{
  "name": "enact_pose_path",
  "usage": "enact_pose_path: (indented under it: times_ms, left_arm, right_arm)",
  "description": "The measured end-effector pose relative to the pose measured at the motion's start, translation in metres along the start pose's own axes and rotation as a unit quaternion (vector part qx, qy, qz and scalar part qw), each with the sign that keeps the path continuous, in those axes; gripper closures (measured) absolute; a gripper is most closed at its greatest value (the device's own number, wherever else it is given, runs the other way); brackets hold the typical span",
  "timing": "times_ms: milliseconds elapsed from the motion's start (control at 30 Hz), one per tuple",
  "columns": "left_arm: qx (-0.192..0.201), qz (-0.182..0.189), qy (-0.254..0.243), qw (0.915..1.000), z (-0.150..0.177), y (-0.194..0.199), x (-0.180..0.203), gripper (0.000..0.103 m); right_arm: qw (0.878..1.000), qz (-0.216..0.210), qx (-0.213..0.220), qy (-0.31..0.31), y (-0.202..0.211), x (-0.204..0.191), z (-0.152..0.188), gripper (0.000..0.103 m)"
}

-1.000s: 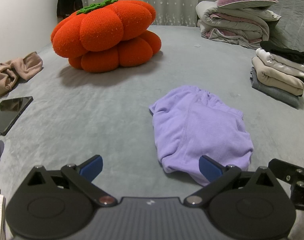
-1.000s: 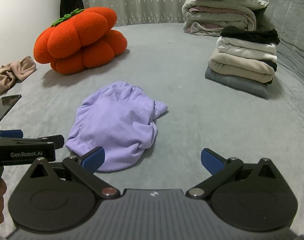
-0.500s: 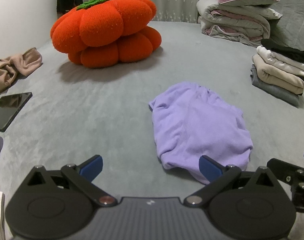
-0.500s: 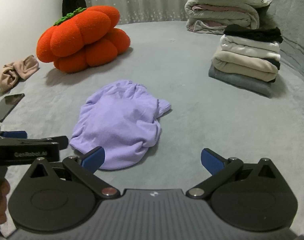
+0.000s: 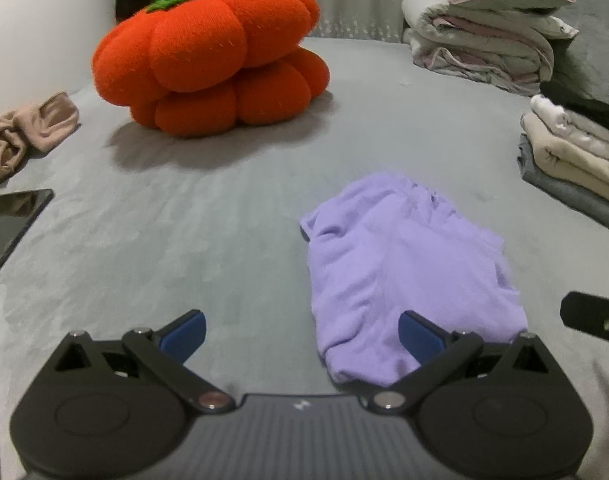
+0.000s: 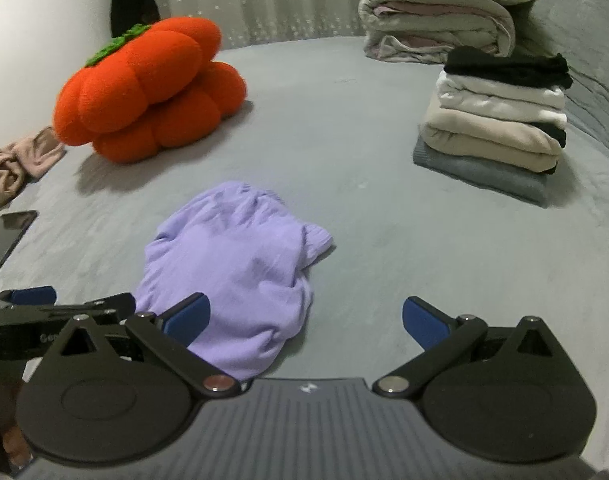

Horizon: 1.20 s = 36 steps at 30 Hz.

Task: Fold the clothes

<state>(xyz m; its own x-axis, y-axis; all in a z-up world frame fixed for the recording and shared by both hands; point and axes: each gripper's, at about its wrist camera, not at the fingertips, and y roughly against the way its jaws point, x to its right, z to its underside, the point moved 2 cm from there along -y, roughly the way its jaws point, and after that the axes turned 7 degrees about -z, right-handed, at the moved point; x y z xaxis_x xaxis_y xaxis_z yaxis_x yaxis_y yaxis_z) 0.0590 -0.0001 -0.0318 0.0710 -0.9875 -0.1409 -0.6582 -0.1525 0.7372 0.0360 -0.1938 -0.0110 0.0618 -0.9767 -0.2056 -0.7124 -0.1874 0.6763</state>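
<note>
A crumpled lilac garment (image 5: 404, 268) lies on the grey bed (image 5: 208, 216); it also shows in the right wrist view (image 6: 236, 268). My left gripper (image 5: 302, 334) is open and empty, just short of the garment's near edge, with its right fingertip (image 5: 418, 336) in front of the cloth. My right gripper (image 6: 306, 322) is open and empty, with its left fingertip (image 6: 188, 316) in front of the garment's near left part. The left gripper's body (image 6: 56, 316) shows at the left of the right wrist view.
A big orange pumpkin cushion (image 5: 212, 56) sits at the back left. A stack of folded clothes (image 6: 500, 120) stands at the right, with a pile of bedding and a pillow (image 6: 440, 24) behind it. A beige garment (image 5: 24, 132) and a dark phone (image 5: 12, 224) lie at the left.
Both grippers have moved forward and lower toward the lilac garment, which now looks larger and nearer. The garment itself has not moved. Both grippers stay open.
</note>
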Motion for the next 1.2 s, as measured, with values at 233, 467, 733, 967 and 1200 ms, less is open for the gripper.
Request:
enact_pose_path:
  times_ms: [233,467,733,967,1200]
  left_arm:
    - [-0.023,0.000,-0.028,0.9993,0.004,-0.030,0.009,0.000]
    - [-0.037,0.037,0.006,0.9986,0.003,-0.043,0.006,0.000]
    - [-0.031,0.050,0.022,0.9980,0.003,-0.035,-0.005,0.005]
    - [-0.028,0.079,0.070,0.9941,0.000,-0.025,-0.033,0.018]
    - [-0.033,0.120,0.121,0.9848,-0.003,-0.021,-0.058,0.029]
  right_arm:
    - [0.999,0.009,-0.031,-0.022,-0.036,0.018,0.011,0.000]
    - [0.997,0.032,-0.057,-0.030,-0.055,0.042,0.020,0.000]
    - [0.995,0.046,-0.082,-0.024,-0.065,0.042,0.030,0.000]
    - [0.996,-0.001,-0.052,-0.075,-0.057,0.037,0.020,0.012]
    - [0.987,-0.089,0.004,-0.131,-0.059,0.016,0.012,0.033]
